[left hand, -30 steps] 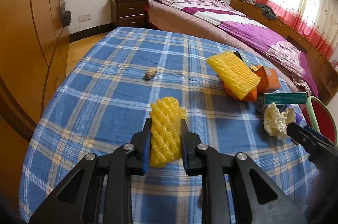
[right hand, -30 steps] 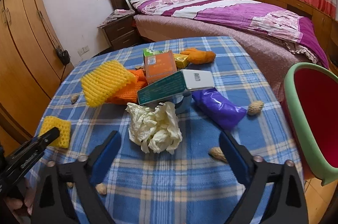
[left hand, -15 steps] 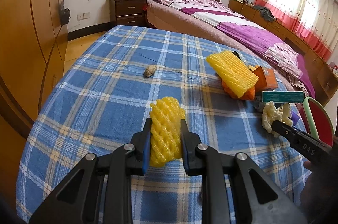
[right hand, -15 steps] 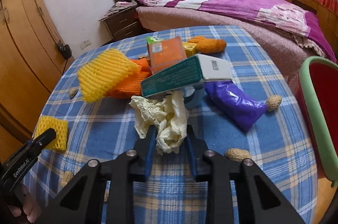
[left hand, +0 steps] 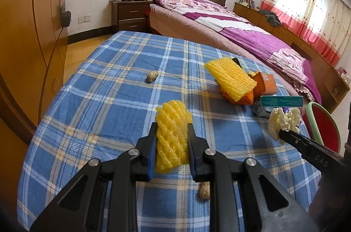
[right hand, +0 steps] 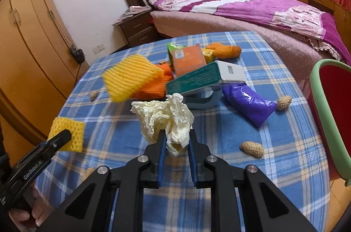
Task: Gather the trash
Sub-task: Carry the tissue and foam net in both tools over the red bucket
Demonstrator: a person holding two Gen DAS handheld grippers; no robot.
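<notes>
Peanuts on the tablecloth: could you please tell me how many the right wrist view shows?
4 peanuts: one left of the yellow foam net, one beside the purple bag, one nearer the camera, one partly hidden by the right tool. Others may be hidden.

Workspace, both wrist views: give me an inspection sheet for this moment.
Surface: round table under a blue plaid cloth.
Job's things: yellow foam net in the left gripper; crumpled tissue in the right gripper; red bin at the table's edge.
Clutter: larger foam net, orange box, teal box, purple wrapper, scattered peanuts.
Grippers: both shut on their items; the right's jaws have just closed.
Cables: one hangs by the wardrobe.
Surroundings: bed, nightstand, curtains.
</notes>
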